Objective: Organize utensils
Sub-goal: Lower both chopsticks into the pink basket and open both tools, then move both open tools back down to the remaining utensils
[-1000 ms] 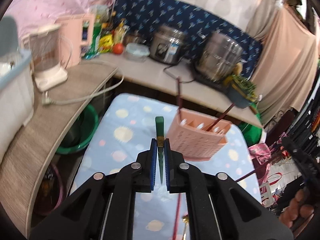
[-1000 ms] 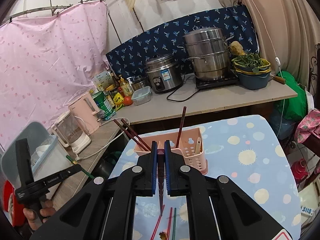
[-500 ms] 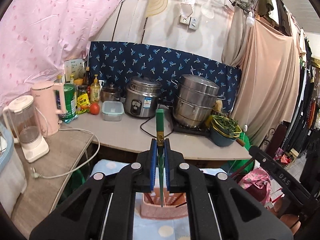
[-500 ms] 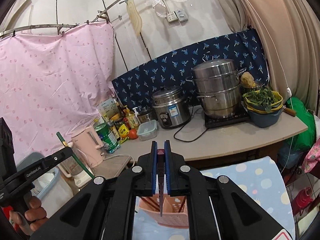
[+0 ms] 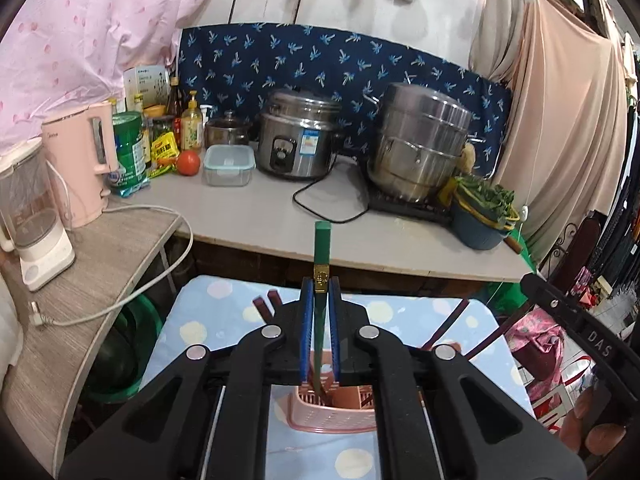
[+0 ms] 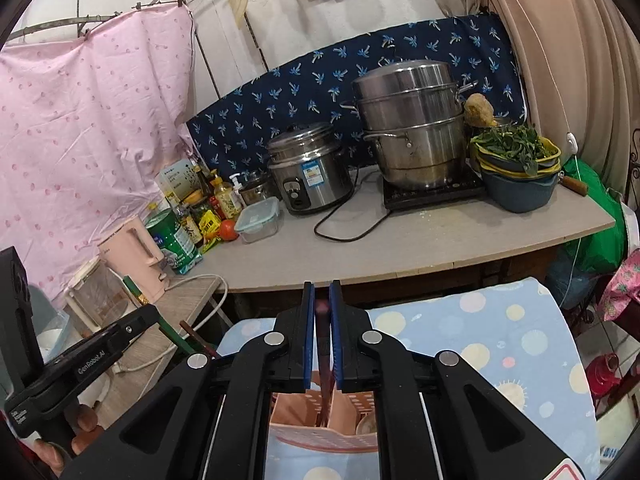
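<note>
My left gripper (image 5: 320,280) is shut on a green chopstick (image 5: 321,248) with a gold band; the stick stands upright and its lower end reaches into the pink utensil basket (image 5: 332,416) below. My right gripper (image 6: 321,286) is shut on a dark red chopstick (image 6: 325,368) whose lower end points into the same pink basket (image 6: 320,432). Dark red chopsticks (image 5: 266,306) lean out of the basket on the left and right. The basket stands on a blue spotted tablecloth (image 6: 500,344). The left gripper also shows at the left of the right wrist view (image 6: 132,328).
Behind the table runs a counter (image 5: 260,216) with a rice cooker (image 5: 298,142), a steel steamer pot (image 5: 420,144), a blue bowl of greens (image 5: 482,216), a pink kettle (image 5: 86,160), a blender (image 5: 34,216) and bottles. A green basin (image 5: 128,344) sits under the side shelf.
Both grippers have tilted down after swinging up from the table. The pink basket is now right below both grippers, with the chopstick tips in it.
</note>
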{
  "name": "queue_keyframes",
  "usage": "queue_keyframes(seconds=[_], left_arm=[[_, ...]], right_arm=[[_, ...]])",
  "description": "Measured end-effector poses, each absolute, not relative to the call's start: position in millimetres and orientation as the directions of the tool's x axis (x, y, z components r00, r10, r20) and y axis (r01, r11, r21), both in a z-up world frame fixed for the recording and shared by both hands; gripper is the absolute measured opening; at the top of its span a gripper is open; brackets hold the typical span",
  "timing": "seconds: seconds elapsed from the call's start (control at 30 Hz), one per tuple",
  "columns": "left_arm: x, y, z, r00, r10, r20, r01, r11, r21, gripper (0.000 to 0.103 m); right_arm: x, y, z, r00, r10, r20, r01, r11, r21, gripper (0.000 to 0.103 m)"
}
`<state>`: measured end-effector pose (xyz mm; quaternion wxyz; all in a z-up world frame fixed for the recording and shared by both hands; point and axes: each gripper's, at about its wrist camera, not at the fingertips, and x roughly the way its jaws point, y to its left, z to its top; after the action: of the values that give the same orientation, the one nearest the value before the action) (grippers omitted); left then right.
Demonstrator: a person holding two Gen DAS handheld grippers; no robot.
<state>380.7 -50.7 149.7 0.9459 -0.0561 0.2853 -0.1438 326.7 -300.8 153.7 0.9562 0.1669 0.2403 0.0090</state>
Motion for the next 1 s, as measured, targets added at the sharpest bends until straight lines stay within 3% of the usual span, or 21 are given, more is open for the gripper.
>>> queue_keyframes(seconds=[0.07,0.13,0.2,0.67,1.0], left_arm=[[375,-51,146,0.803,-0.283,-0.524,0.227,0.959,-0.170,0.020],[367,-53,147,0.815,-0.254,-0.521,0.211,0.967,-0.142,0.049],[355,-55,150,0.829,-0.227,-0.511,0.201,0.974,-0.107,0.055],[280,-53,148,0.827,-0.167,-0.537,0.193,0.981,-0.009,0.070],[213,-34,89,0.746,-0.155,-0.647,0.192,0.981,-0.014,0.076]], right_arm=[[321,-301,155,0.888,0.090,-0.451,0.067,0.945,0.321,0.015],[311,-300,157,0.895,0.082,-0.439,0.069,0.946,0.317,0.025],[303,-300,160,0.899,0.081,-0.430,0.068,0.945,0.321,0.032],[219,-284,148,0.869,0.116,-0.481,0.051,0.946,0.320,0.039],[137,-271,77,0.779,0.108,-0.617,0.108,0.947,0.303,0.040]])
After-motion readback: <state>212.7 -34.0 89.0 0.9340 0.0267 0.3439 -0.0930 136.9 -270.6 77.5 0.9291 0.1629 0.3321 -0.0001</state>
